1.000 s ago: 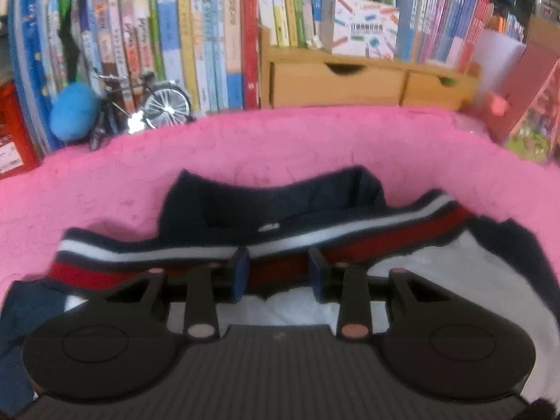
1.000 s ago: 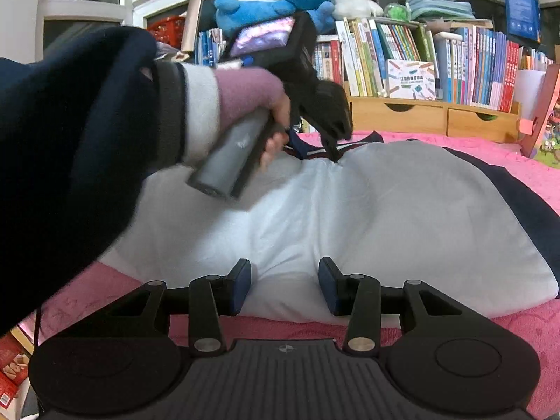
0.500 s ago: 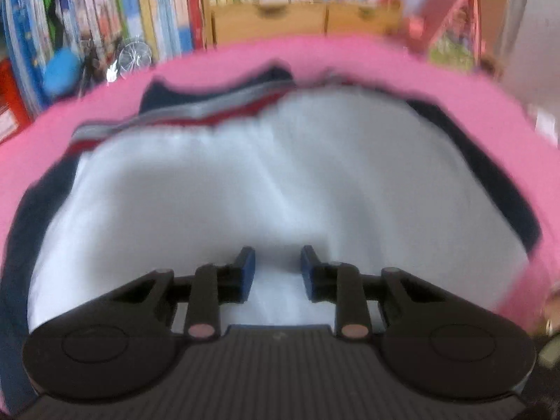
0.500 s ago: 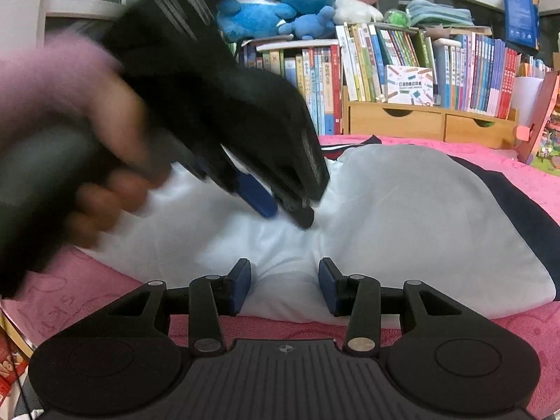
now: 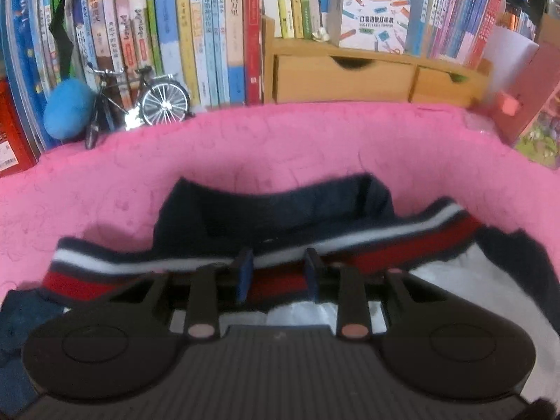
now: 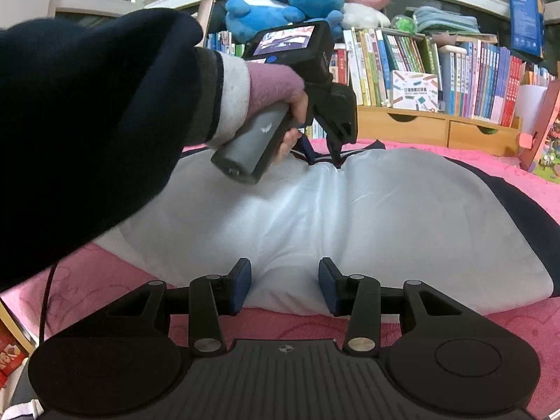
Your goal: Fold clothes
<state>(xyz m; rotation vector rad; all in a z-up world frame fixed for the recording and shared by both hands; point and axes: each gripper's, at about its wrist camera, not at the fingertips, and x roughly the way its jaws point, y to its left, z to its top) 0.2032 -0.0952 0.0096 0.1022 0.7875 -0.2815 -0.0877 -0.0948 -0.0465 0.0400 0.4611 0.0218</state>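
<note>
On the pink blanket (image 6: 105, 280) a garment lies spread with its white lining (image 6: 350, 217) up, navy sleeves at the sides, and its striped navy, white and red collar band (image 5: 350, 241) at the far edge near the bookshelf (image 5: 210, 35). At the left of the right wrist view, a dark sleeve (image 6: 87, 122) and a hand (image 6: 290, 119) carry the left gripper (image 6: 323, 157), which has swung back to the collar after sweeping low over the middle of the white lining half a second ago; it now stands almost exactly where it was 1 second ago. In its own view the left gripper (image 5: 278, 269) straddles the red stripe, its blue pads (image 5: 244, 273) a little closer together than 1 second ago but spread, not yet pinching the band. That suggests the collar is about to be taken as the first corner of a fold toward the near hem. Further right, the right gripper (image 6: 285, 285) has not shifted: it hovers at the near hem, jaws apart, with only the lining's edge between them and nothing gripped. The garment itself lies as it did, flat and unfolded, so the fold has not begun.
</note>
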